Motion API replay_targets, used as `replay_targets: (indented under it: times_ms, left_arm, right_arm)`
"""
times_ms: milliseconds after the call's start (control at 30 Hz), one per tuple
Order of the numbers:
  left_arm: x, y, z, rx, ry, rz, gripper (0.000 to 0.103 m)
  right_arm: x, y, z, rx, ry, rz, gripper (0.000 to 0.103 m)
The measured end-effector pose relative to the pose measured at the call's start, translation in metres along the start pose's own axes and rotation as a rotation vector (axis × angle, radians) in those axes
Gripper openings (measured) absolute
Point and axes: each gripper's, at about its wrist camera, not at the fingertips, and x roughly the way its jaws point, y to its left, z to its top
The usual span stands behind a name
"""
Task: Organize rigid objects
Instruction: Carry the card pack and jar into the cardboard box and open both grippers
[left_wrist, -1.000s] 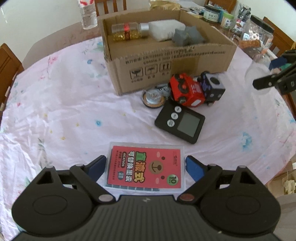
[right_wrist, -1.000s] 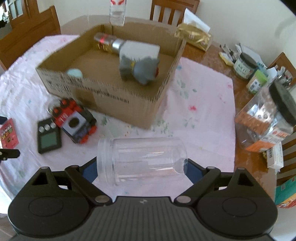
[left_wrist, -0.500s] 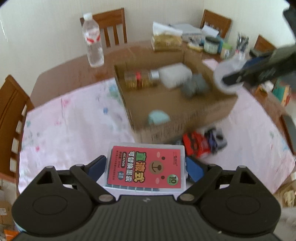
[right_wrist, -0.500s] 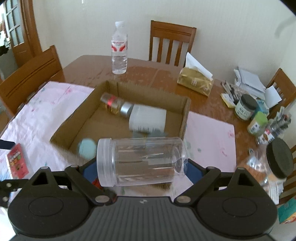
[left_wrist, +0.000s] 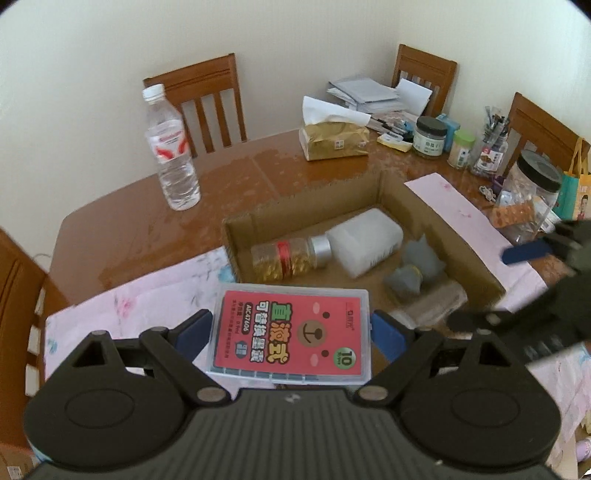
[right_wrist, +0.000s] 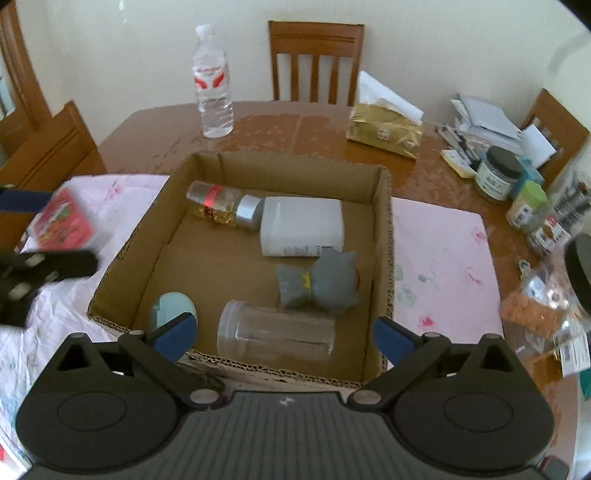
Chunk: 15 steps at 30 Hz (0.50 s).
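1. While the red case (left_wrist: 290, 334) sits clamped between the blue pads of the left gripper (left_wrist: 291, 332), it is held in the air at the near left wall of the box (left_wrist: 469, 254), its far edge over the rim.
2. Inside the box the clear jar (right_wrist: 275, 332) lies on its side against the near wall, free of the right gripper (right_wrist: 284, 332), whose jaws have just been opening and now stand wide on either side with nothing pressed between them.
3. Beside the jar lie a pale blue item (right_wrist: 171, 308) in the near left corner, a grey toy (right_wrist: 325, 284) to the right, a white bottle (right_wrist: 301, 230) and a gold-filled bottle (right_wrist: 221, 203) along the far wall.
4. Open floor remains in the box's left middle, between the blue item and the gold bottle.
5. Around the box the pink cloth (right_wrist: 439, 258) is bare on the right; the water bottle (right_wrist: 214, 85) and tissue pack (right_wrist: 384, 131) stand well apart on the wood beyond.
6. Right-edge jars are crowded and partly cut off.
7. In the left view the right gripper is a dark blur at the right edge, and the jar is smeared behind the case; the blue item is hidden there.
8. In the right view the left gripper and case are blurred at the left edge.
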Motion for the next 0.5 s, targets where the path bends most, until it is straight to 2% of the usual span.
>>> replay_targets:
  times_ms: [300, 500]
  left_arm:
    - [0.054, -0.007, 0.026, 0.044, 0.046, -0.047, 0.091]
    - [0.081, -0.005, 0.033, 0.031, 0.066, -0.042, 0.091]
  right_arm:
    - [-0.022, -0.019, -0.012, 0.082, -0.026, -0.063, 0.103]
    - [-0.029, -0.030, -0.020, 0.124, -0.018, -0.109, 0.103]
